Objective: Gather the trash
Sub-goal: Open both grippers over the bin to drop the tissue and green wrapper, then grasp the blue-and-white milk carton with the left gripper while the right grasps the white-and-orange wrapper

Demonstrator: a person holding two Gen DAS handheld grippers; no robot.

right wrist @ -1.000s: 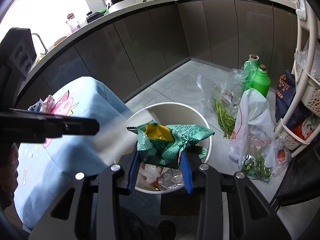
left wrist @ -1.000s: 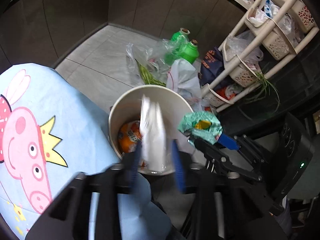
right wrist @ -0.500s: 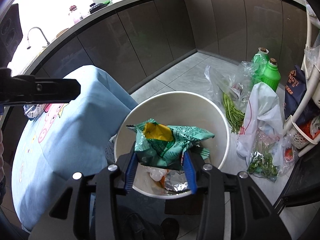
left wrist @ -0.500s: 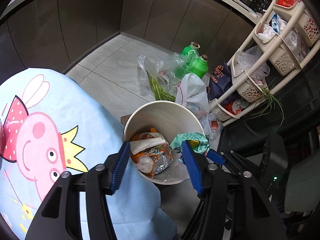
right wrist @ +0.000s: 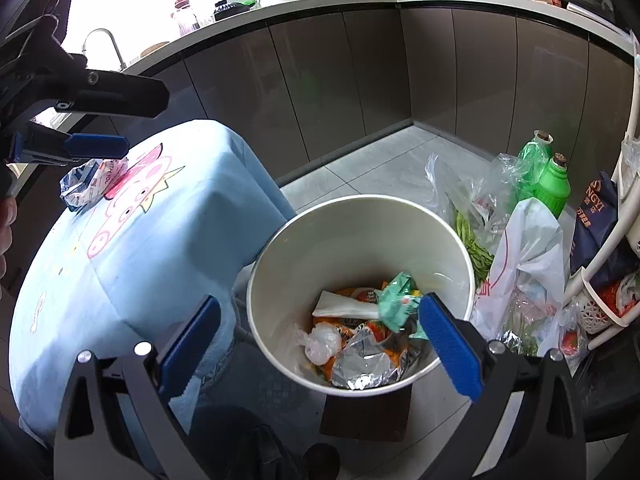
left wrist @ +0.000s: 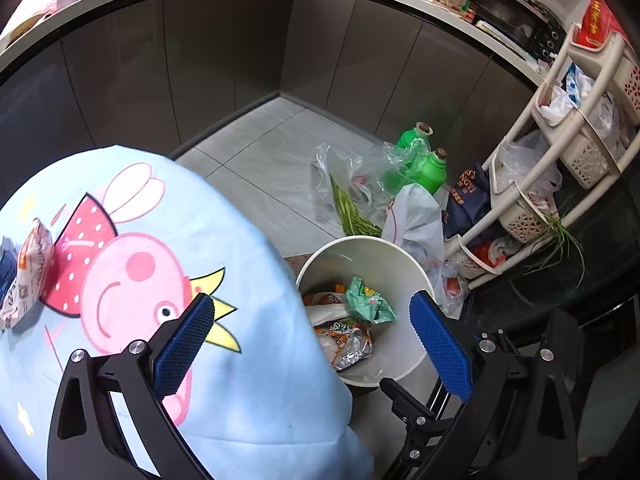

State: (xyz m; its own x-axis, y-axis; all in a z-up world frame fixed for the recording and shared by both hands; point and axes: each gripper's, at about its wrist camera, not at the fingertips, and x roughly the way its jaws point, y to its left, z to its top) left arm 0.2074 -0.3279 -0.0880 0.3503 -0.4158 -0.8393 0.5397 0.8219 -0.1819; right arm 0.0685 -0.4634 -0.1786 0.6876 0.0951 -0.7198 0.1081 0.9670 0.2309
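A white bin [left wrist: 400, 246] [right wrist: 360, 200] stands on the floor beside a table under a light blue cartoon cloth [left wrist: 248, 264] [right wrist: 192, 184]. A green wrapper [left wrist: 366, 300] [right wrist: 396, 300] and a white wrapper [right wrist: 344, 306] lie loose in it on orange and foil packets. My left gripper [left wrist: 312, 304] hangs over the table edge and bin. Its jaws are opening, with nothing between them. My right gripper [right wrist: 320, 306] is above the bin. Its jaws are opening too, and they hold nothing. Crumpled wrappers [left wrist: 28, 272] [right wrist: 92, 184] lie on the cloth.
Two green bottles [left wrist: 432, 168], a clear bag of green beans [left wrist: 352, 216] and a white plastic bag [left wrist: 416, 216] sit on the floor behind the bin. A cream basket rack [left wrist: 560, 152] stands at the right. Dark cabinets line the back.
Both grippers opened. The white wrapper left the left jaws and the green wrapper left the right jaws; both now lie in the bin. The left gripper rose and drew back over the table.
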